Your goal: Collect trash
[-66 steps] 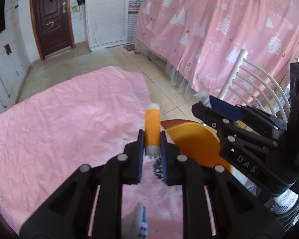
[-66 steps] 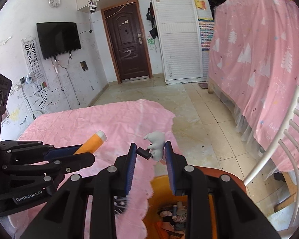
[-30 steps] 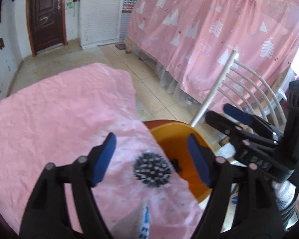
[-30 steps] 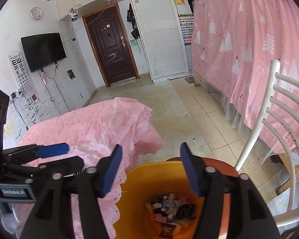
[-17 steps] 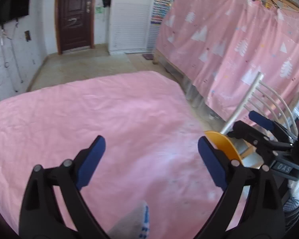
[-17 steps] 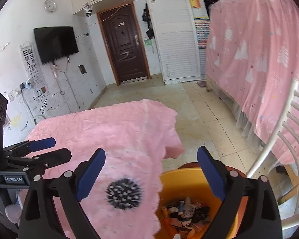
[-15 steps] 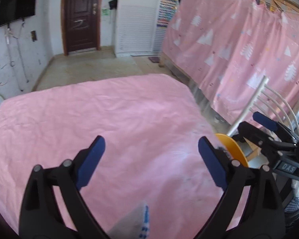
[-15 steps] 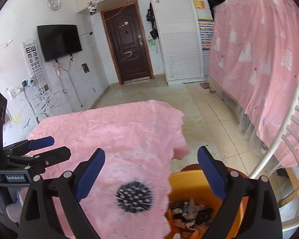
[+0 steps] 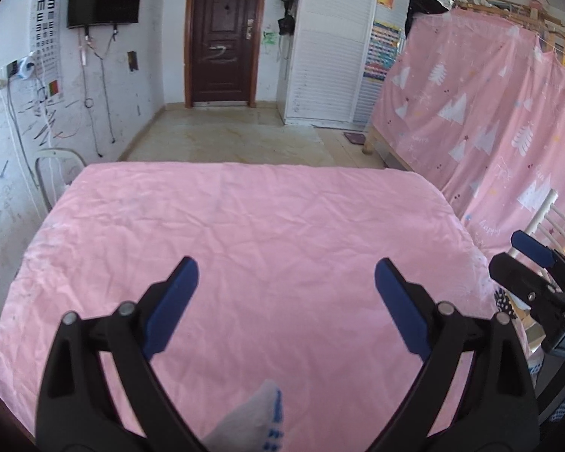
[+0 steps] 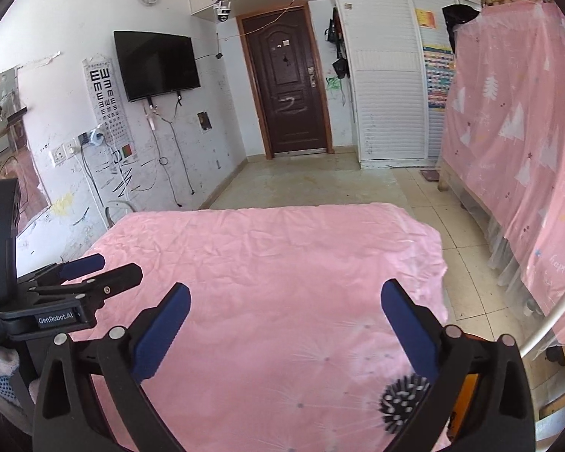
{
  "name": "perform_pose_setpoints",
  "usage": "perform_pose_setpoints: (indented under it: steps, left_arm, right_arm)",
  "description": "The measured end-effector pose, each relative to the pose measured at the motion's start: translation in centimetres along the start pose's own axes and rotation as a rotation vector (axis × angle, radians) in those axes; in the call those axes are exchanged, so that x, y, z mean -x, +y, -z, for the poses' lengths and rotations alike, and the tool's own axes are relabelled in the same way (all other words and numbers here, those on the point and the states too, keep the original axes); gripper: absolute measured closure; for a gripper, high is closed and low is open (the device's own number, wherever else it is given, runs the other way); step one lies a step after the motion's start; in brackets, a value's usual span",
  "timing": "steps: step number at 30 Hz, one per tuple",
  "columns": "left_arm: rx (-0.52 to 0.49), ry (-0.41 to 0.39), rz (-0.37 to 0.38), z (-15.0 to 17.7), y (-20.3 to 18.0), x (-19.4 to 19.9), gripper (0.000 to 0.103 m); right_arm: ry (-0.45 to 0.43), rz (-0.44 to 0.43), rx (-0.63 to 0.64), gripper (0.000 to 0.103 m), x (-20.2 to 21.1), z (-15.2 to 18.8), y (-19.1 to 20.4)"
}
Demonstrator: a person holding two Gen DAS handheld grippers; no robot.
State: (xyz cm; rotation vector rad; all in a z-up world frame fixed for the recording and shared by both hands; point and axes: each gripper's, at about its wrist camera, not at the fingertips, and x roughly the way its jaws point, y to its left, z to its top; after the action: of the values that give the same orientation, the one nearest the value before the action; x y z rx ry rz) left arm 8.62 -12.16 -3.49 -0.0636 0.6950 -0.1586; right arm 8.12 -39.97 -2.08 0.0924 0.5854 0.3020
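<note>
**Both grippers spread wide over the pink table, nothing in either**

The left gripper hangs above the wrinkled pink tablecloth, its blue-padded jaws wide apart and empty. The right gripper hangs beside it over the same cloth; its jaws have just been opening and nothing lies between them. No trash shows on the cloth. At the table's near right corner a sliver of the orange bin peeks from behind the right gripper's finger, below the cloth's edge; its inside is hidden, so what it holds cannot be told. A black dandelion print marks the cloth just beside that bin. A white chair stands to the right
</note>
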Motion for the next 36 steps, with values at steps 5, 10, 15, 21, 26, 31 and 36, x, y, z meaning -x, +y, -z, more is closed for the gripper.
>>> perform_pose_setpoints:
  steps: [5, 10, 15, 21, 26, 31, 36]
  left_arm:
    - [0.015, -0.012, -0.028, 0.0, 1.5, 0.6, 0.012]
    - [0.030, -0.015, -0.054, 0.3, 2.8, 0.8, 0.012]
    - [0.041, -0.015, -0.073, 0.6, 4.1, 0.8, 0.012]
    - [0.053, -0.018, -0.086, 0.5, 4.9, 0.9, 0.012]
    - [0.060, -0.018, -0.092, 0.4, 5.3, 0.9, 0.012]
    - [0.063, -0.019, -0.096, 0.5, 5.5, 0.9, 0.012]
    - [0.065, -0.020, -0.097, 0.5, 5.6, 1.0, 0.012]
  right_arm:
    - [0.003, -0.021, 0.018, 0.011, -0.5, -0.3, 1.3]
    - [0.001, -0.035, 0.029, 0.011, -0.8, -0.3, 2.0]
    - [0.009, -0.040, 0.037, 0.011, -1.2, -0.4, 2.4]
    - [0.009, -0.041, 0.046, 0.011, -1.4, -0.6, 2.5]
    - [0.008, -0.040, 0.051, 0.011, -1.4, -0.7, 2.5]
    - [0.008, -0.040, 0.055, 0.011, -1.6, -0.8, 2.6]
    - [0.009, -0.040, 0.057, 0.011, -1.6, -0.7, 2.8]
